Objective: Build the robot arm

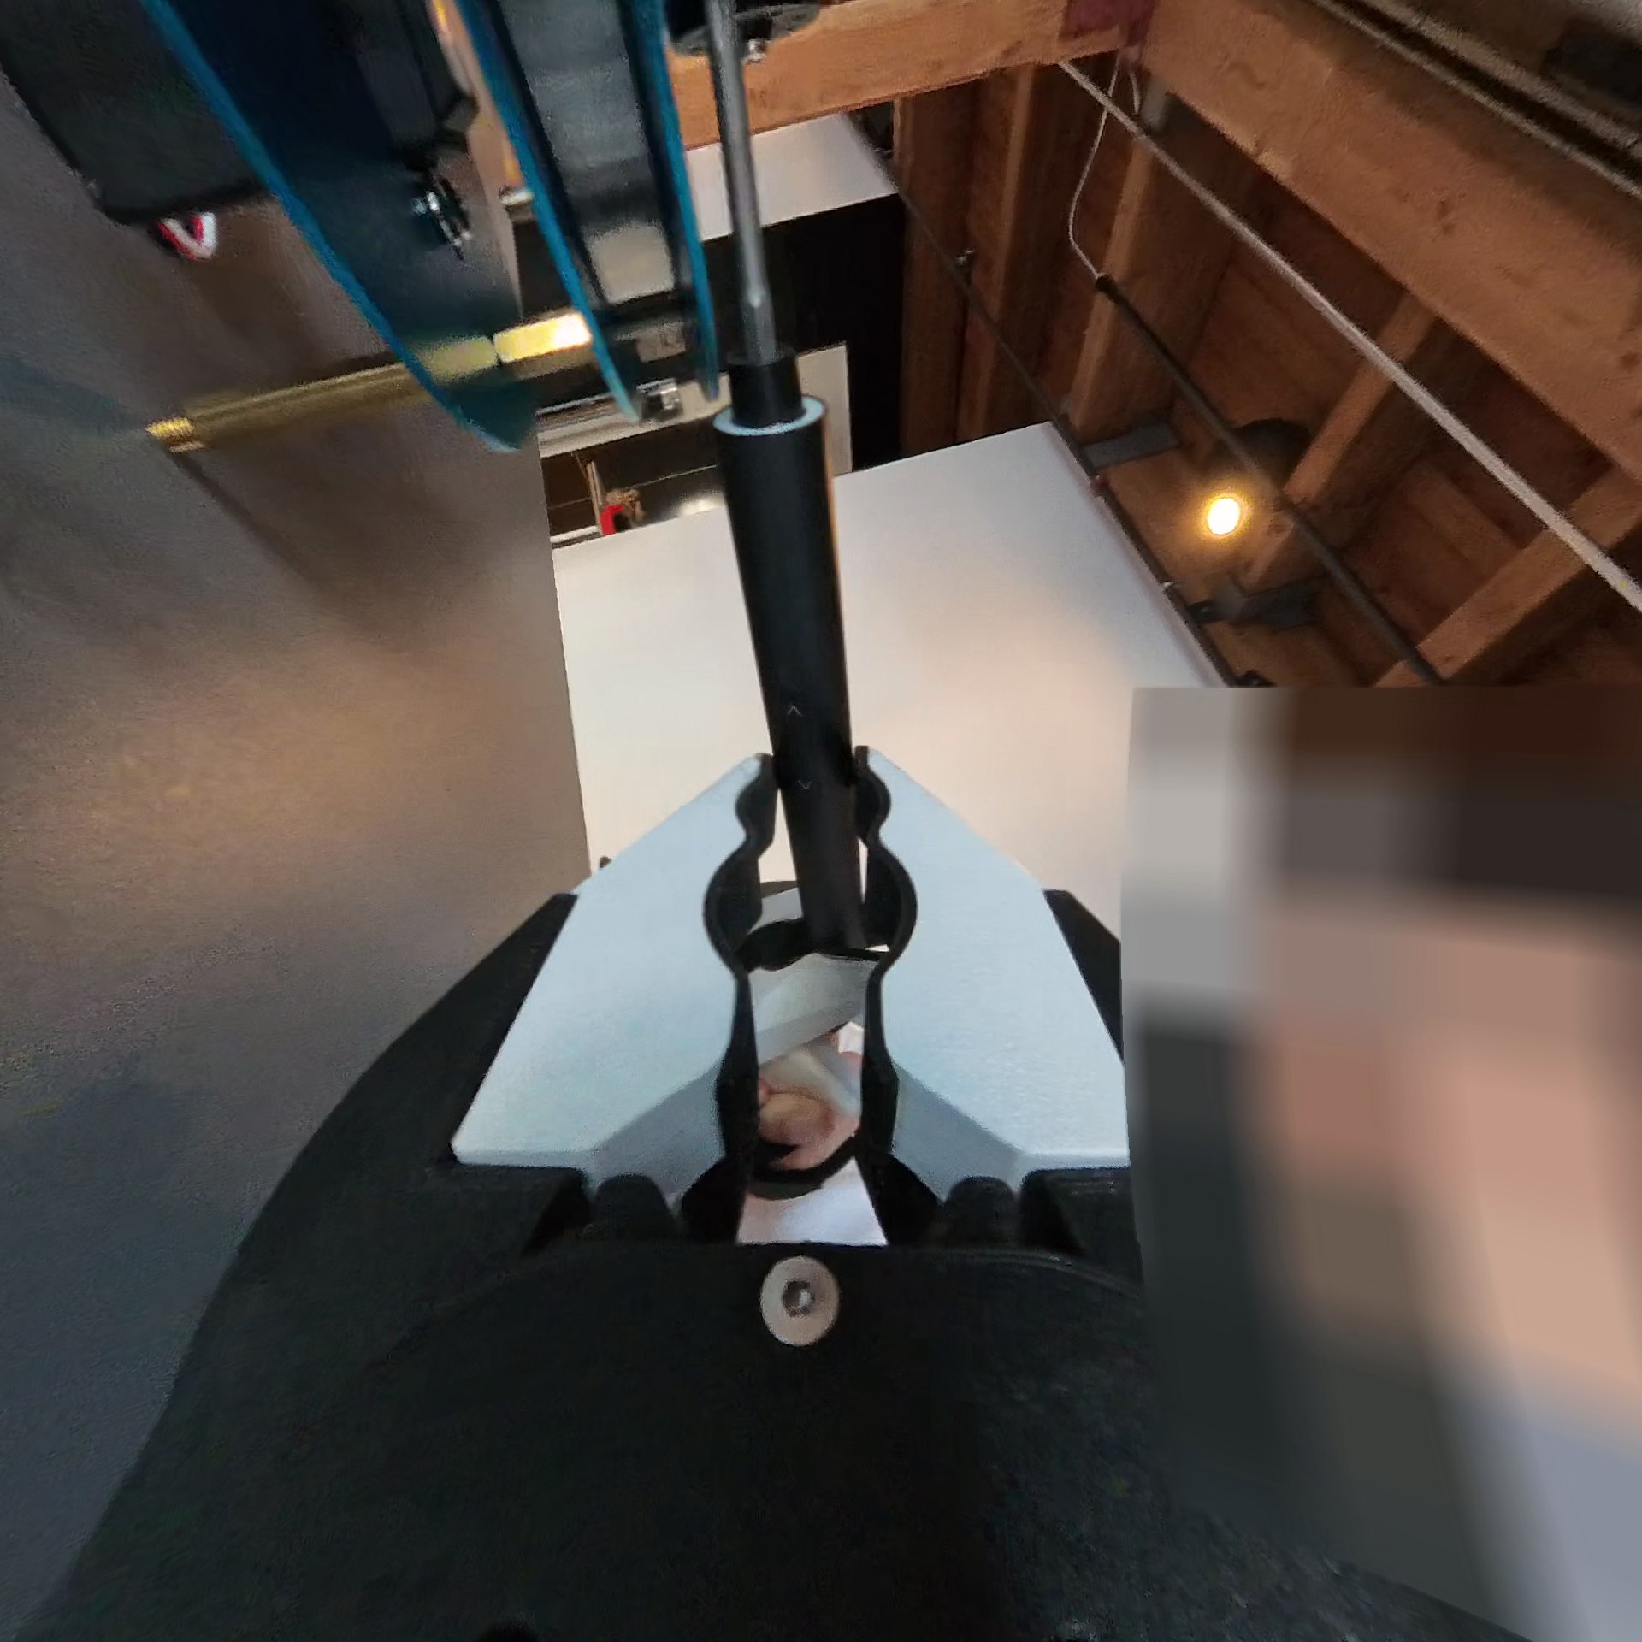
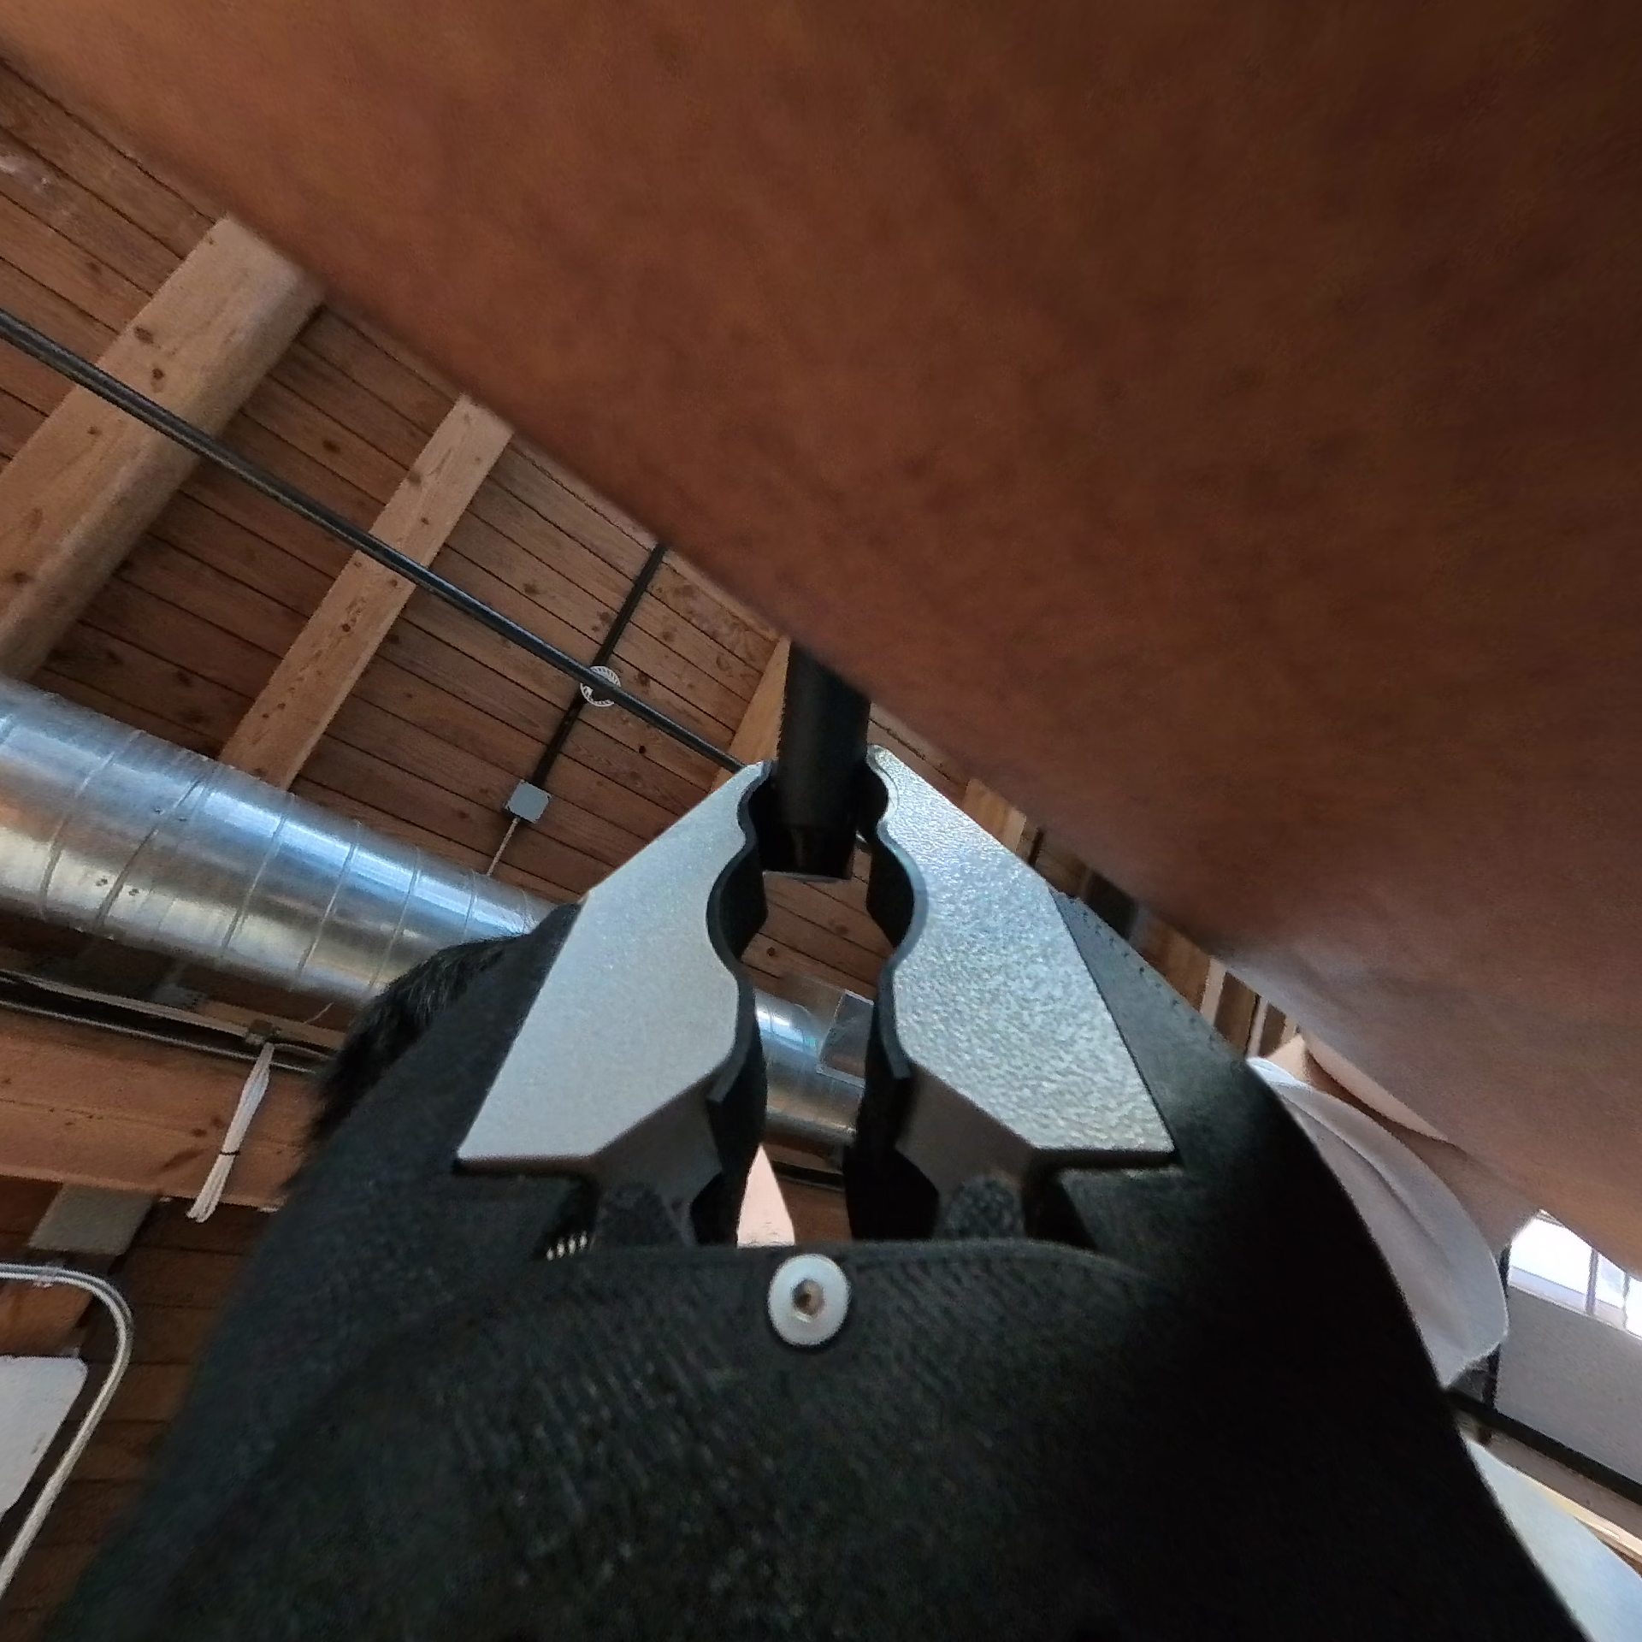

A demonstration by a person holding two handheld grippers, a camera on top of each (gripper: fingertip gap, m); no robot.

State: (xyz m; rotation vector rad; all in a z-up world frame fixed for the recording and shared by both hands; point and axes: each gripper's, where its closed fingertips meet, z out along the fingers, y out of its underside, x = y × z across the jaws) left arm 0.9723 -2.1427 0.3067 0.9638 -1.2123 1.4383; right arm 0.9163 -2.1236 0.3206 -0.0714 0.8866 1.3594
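My left claw (image 1: 813, 782) grips a black screwdriver (image 1: 782, 569) by its smooth cylindrical handle; its thin steel shaft (image 1: 742, 178) points up, beside a blue-edged frame (image 1: 444, 267) with a brass rod (image 1: 293, 404). My right claw (image 2: 813, 800) pinches a short black peg (image 2: 813, 764), possibly a leg, under a blurred reddish-brown panel (image 2: 1066, 355). Wooden ceiling joists (image 2: 355, 604) and a silver duct (image 2: 222, 871) lie beyond.

Brown board underside (image 2: 1066, 355) overhead, black post (image 2: 816, 764) touching it

Both grippers, left (image 1: 813, 773) and right (image 2: 817, 782), have pale wavy-edged jaws, black textured bodies, and one silver hex screw (image 1: 800, 1300).
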